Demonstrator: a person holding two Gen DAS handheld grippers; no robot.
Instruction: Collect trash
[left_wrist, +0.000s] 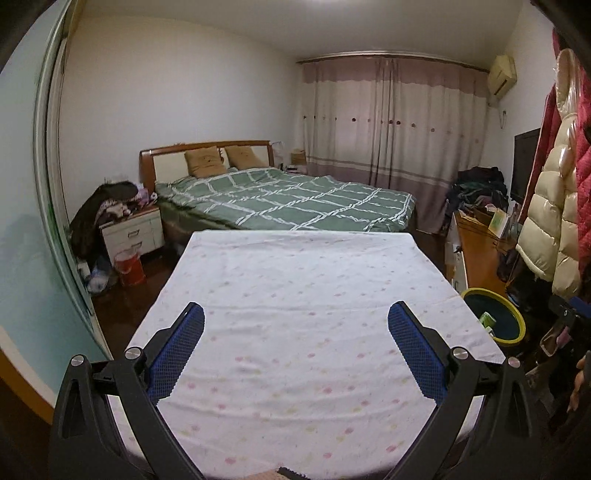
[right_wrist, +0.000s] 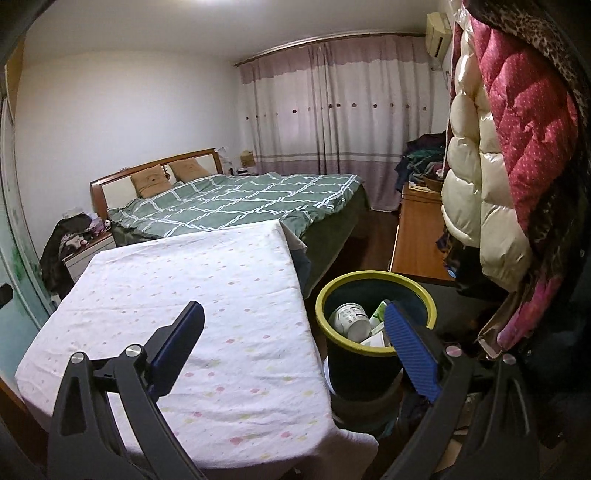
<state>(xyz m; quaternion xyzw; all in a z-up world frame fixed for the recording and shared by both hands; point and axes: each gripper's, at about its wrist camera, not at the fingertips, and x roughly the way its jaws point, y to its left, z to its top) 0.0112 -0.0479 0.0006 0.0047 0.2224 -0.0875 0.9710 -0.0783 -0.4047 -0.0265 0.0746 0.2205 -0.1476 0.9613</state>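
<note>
A dark bin with a yellow-green rim (right_wrist: 369, 275) stands on the floor right of the table; it also shows in the left wrist view (left_wrist: 517, 314). Inside lie a white cup (right_wrist: 351, 319) and a green-white carton (right_wrist: 380, 314). My right gripper (right_wrist: 295, 314) is open and empty, its left finger over the table's right edge, its right finger over the bin. My left gripper (left_wrist: 295, 314) is open and empty above the table covered with a white dotted cloth (left_wrist: 295, 277).
A bed with a green checked cover (left_wrist: 288, 199) lies beyond the table. A nightstand piled with clothes (left_wrist: 129, 229) and a red bucket (left_wrist: 129, 266) are at left. A wooden cabinet (right_wrist: 417, 236) and hanging coats (right_wrist: 491, 166) crowd the right side.
</note>
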